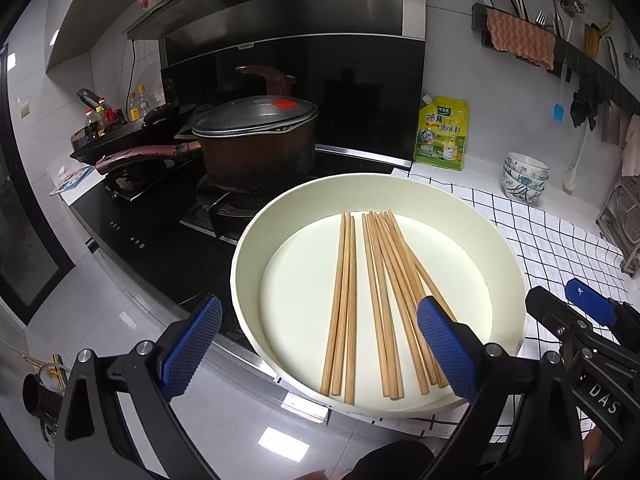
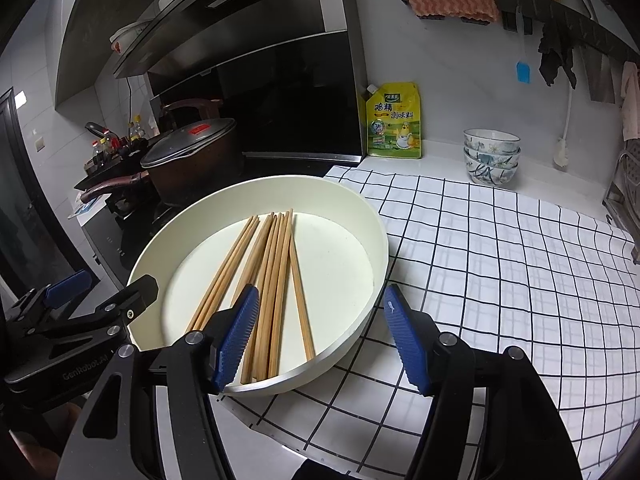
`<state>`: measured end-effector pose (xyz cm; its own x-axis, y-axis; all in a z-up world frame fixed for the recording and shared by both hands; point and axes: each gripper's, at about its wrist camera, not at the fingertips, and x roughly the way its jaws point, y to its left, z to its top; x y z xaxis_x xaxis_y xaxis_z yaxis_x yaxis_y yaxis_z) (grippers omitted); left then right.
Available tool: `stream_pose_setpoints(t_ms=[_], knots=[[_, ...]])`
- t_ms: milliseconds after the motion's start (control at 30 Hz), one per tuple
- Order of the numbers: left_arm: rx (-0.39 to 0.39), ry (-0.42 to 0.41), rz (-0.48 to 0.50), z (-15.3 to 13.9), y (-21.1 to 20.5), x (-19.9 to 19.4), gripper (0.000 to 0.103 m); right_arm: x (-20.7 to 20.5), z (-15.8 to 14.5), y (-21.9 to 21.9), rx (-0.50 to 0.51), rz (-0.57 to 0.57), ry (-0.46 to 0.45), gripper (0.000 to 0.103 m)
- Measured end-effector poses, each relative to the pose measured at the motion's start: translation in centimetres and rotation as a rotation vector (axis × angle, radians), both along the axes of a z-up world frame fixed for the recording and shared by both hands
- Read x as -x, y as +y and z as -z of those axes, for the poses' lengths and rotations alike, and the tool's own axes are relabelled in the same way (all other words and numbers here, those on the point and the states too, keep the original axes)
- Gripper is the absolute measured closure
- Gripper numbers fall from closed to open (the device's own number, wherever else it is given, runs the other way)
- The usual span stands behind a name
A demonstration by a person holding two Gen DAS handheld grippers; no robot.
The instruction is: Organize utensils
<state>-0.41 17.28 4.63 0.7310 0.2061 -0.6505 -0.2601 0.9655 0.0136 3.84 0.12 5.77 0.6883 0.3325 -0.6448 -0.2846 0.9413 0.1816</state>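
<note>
Several wooden chopsticks point(image 1: 380, 300) point(image 2: 272, 264) lie loose in a round cream tray point(image 1: 360, 188) point(image 2: 240, 196) at the counter's front edge, partly over the stove. My left gripper point(image 1: 320, 346) is open and wide, hovering above the tray's near side, its right pad over the chopsticks' near ends, nothing held. My right gripper point(image 2: 322, 338) is open too, with the tray's near right rim between its fingers; its left pad is above the chopsticks and its right pad above the cloth. Each gripper shows in the other's view, the right point(image 1: 568, 304) and the left point(image 2: 104, 286).
A lidded brown pot point(image 1: 256, 136) and a dark pan stand on the stove behind the tray. A checked cloth point(image 2: 500, 260) covers the counter to the right. A yellow seasoning pouch point(image 1: 442, 132), stacked bowls point(image 1: 524, 176), a dish rack point(image 1: 624, 232) and a wall rail with utensils point(image 1: 560, 40) lie beyond.
</note>
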Motion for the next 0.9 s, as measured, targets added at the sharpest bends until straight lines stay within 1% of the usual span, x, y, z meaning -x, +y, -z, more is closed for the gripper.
stream_pose_setpoints(t_ms=[267, 633, 800, 900], knots=[[0.037, 0.017, 0.007, 0.73, 0.18, -0.43, 0.006, 0.07, 0.25, -0.13, 0.018, 0.014, 0.007, 0.041], [0.051, 0.008, 0.009, 0.73, 0.26, -0.43, 0.006, 0.14, 0.11, -0.19, 0.016, 0.017, 0.001, 0.041], [0.034, 0.002, 0.014, 0.6, 0.02, -0.31, 0.006, 0.15, 0.13, -0.2, 0.015, 0.017, 0.002, 0.041], [0.046, 0.007, 0.004, 0.56, 0.2, -0.32, 0.006, 0.21, 0.05, -0.09, 0.017, 0.015, 0.001, 0.041]])
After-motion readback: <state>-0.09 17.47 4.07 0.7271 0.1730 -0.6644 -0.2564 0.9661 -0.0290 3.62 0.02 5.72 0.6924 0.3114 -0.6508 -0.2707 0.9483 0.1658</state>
